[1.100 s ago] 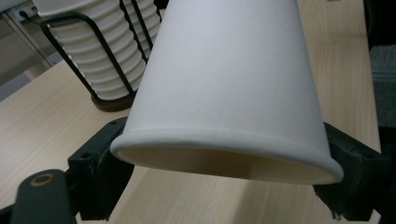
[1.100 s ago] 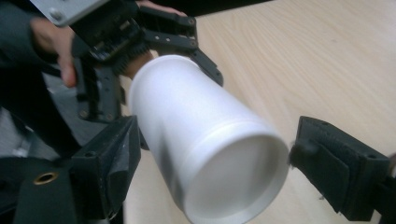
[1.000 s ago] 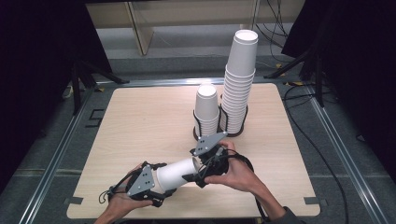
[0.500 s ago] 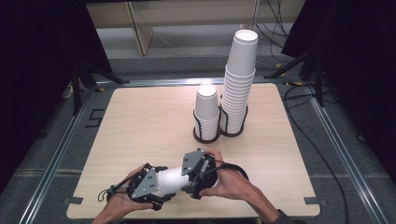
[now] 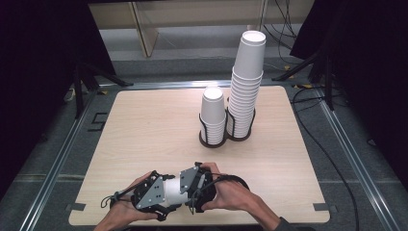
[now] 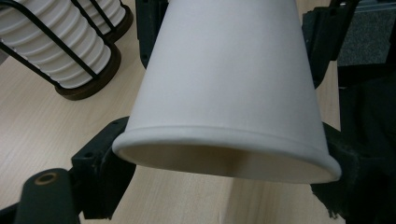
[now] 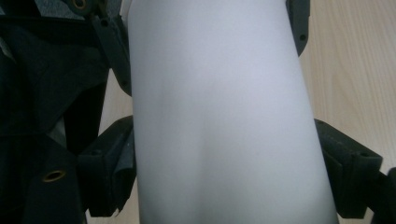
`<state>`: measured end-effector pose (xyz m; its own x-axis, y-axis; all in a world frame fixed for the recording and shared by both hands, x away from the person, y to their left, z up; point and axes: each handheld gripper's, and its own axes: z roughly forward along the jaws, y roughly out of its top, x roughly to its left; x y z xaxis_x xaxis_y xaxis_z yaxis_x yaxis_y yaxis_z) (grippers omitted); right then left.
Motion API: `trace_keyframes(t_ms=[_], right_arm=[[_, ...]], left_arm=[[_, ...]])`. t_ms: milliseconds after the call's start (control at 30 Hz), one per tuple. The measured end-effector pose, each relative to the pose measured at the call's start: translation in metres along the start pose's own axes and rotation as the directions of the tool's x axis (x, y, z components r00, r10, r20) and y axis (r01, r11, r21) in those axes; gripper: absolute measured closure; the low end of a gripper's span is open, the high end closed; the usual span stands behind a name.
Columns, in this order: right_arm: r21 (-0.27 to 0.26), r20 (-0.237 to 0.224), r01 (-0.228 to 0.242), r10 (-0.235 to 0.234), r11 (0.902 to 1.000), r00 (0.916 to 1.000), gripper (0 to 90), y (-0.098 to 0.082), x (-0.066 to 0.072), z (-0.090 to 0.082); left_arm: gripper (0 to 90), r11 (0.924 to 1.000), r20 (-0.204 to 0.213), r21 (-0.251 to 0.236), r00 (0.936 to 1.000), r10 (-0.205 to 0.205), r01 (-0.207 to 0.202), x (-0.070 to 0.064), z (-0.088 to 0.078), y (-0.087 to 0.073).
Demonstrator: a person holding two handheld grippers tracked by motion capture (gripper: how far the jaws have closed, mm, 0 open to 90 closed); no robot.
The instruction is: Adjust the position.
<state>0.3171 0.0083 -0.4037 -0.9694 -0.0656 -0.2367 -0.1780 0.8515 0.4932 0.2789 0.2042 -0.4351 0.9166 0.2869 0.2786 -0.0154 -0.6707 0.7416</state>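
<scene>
Cup (image 5: 174, 187), white paper, lies on its side between the two grippers, low over the near edge of the table (image 5: 144, 125), roughly at the middle of that edge. In the left gripper view the cup (image 6: 229, 88) shows its open rim toward the camera, with the black jaws pressed against the wall just behind the rim on either side; the left gripper (image 5: 153, 192) is closed onto the cup. In the right gripper view the cup (image 7: 219, 116) runs up the middle, its wall touching both black jaws low down, so the right gripper (image 5: 195, 183) is likewise closed onto it; the left gripper's jaws appear farther along the cup in the same view. In the high view the two grippers meet nose to nose over the cup, each held in a hand, the left hand (image 5: 122, 209) and right hand (image 5: 231, 195) entering from the bottom. Well apart, toward the far middle of the table, stand two black wire holders touching side by side: the left one carries a short stack of cups (image 5: 213, 115), the right one a tall stack of cups (image 5: 246, 86). Both stacks are upright. The short stack (image 6: 65, 51) also appears in the left gripper view.
</scene>
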Motion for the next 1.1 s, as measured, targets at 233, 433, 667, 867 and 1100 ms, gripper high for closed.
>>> trace_keyframes(t_ms=[233, 433, 667, 867, 1100], right_arm=[[-0.007, 0.0, 0.045, -0.045, 0.999, 0.999, 22.2, -0.002, -0.001, 0.001], [-0.127, -0.061, -0.028, 0.02, 0.9914, 0.998, 22.0, -0.013, -0.01, -0.01], [-0.32, -0.171, -0.137, 0.085, 0.9374, 0.9816, 21.7, -0.028, -0.02, -0.017], [-0.341, -0.189, -0.155, 0.094, 0.927, 0.9775, 21.5, -0.029, -0.021, -0.018], [-0.343, -0.203, -0.167, 0.101, 0.9245, 0.974, 21.9, -0.031, -0.022, -0.018]], left_arm=[[13.4, 0.9972, 0.004, -0.073, 0.9999, -0.012, 0.012, 0.002, 0.002, -0.005], [9.7, 0.956, 0.048, -0.263, 0.9914, -0.121, 0.13, 0.011, 0.0, -0.015], [8.5, 0.9028, 0.101, -0.372, 0.9762, -0.192, 0.216, 0.015, -0.006, -0.016], [8.8, 0.8913, 0.11, -0.392, 0.9736, -0.2, 0.228, 0.015, -0.007, -0.015], [11.6, 0.8961, 0.113, -0.39, 0.9768, -0.182, 0.212, 0.016, -0.009, -0.014]])
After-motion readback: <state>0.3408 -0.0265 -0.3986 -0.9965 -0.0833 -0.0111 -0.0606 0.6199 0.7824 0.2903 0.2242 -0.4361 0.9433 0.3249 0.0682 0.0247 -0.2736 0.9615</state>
